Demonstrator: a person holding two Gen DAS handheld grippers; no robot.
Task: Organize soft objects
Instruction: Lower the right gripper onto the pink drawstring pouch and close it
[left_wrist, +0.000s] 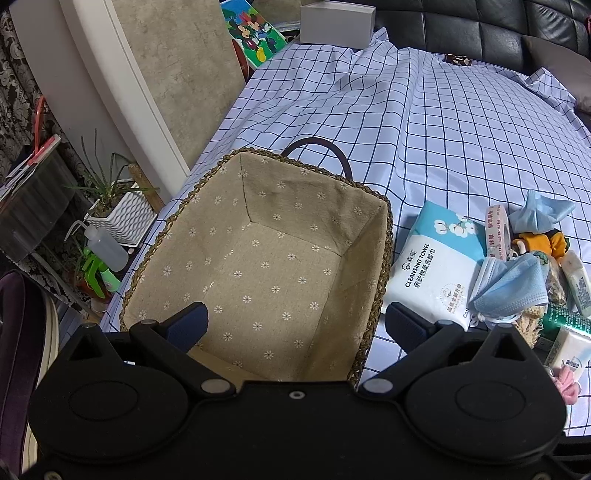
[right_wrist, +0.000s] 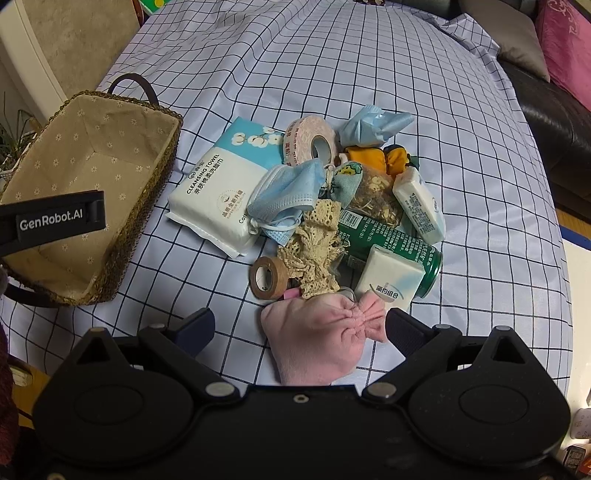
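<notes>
While the left tool (left_wrist: 295, 325) hangs over the basket (left_wrist: 384, 258), its jaws are spread wide and hold nothing. Left wrist view: the basket's flowered cloth lining shows bare, no items inside. It sits on the checked cloth (left_wrist: 424, 122) over the desk, with the pile just beside its right wall: towel pack (left_wrist: 436, 266), face mask (left_wrist: 509, 284), tape roll (left_wrist: 498, 232) all on the cloth, none sorted yet.

Right wrist view: the right tool (right_wrist: 299, 328) is low over the near edge of the pile, jaws apart, with the pink pouch (right_wrist: 317, 339) lying between the 2 fingers; cannot tell if the pads touch it. Behind it, touching or overlapping: lace piece (right_wrist: 314, 254), brown tape ring (right_wrist: 267, 277), small tissue pack (right_wrist: 391, 280), green can (right_wrist: 391, 240), blue mask, big tape roll, towel pack, orange fabric thing (right_wrist: 380, 157). The basket sits well left, with the left tool's strap over it.

Likely step: closing on the pink pouch, first soft item. Risks:
- pouch is limp, so a shallow pinch on the gathered end may slip out during the carry
- the lace piece touches the pouch top and could snag and drag along, tipping the tape ring
- hard items (can, 2 tape rolls) are mixed in, so a wrong pick is possible
- the left tool over the basket may block the drop path
</notes>
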